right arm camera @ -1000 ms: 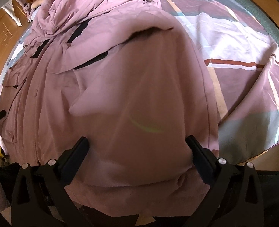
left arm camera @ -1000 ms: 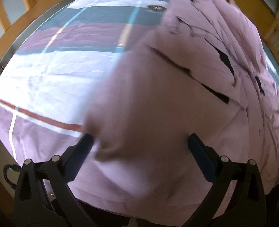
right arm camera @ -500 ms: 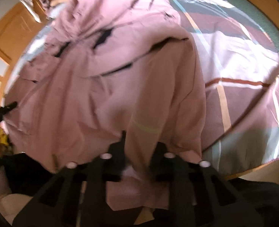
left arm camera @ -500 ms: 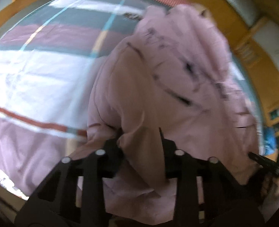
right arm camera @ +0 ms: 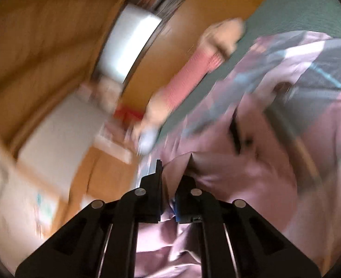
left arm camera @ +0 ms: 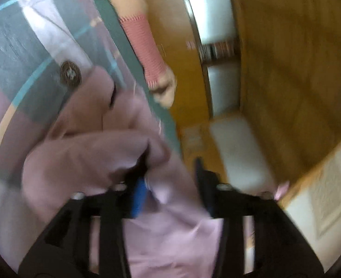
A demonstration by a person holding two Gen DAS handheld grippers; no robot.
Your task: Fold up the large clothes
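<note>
Between the fingers, both views: pink cloth is seen, frames motion-blurred.
Left tool [left arm camera: 170, 173]: fingers stand moderately apart; pink garment [left arm camera: 82, 159] is draped over the left finger and passes between the two. Whether the cloth is actually pinched cannot be told.
Right tool [right arm camera: 174, 173]: fingers are drawn close together with a fold of the pink garment [right arm camera: 235, 180] clamped between them.
Garment position: it is bunched just ahead of both tools and hangs below them, its far part resting on the bed.
Bed cover [left arm camera: 20, 46]: striped in grey, white, mauve and teal; a round dark emblem [left arm camera: 70, 73] is noted near the garment's upper edge.
Background: a limb in a pink-and-white striped sleeve [left arm camera: 145, 51] is seen at the bed edge; wooden furniture [left arm camera: 286, 69] lies beyond.
</note>
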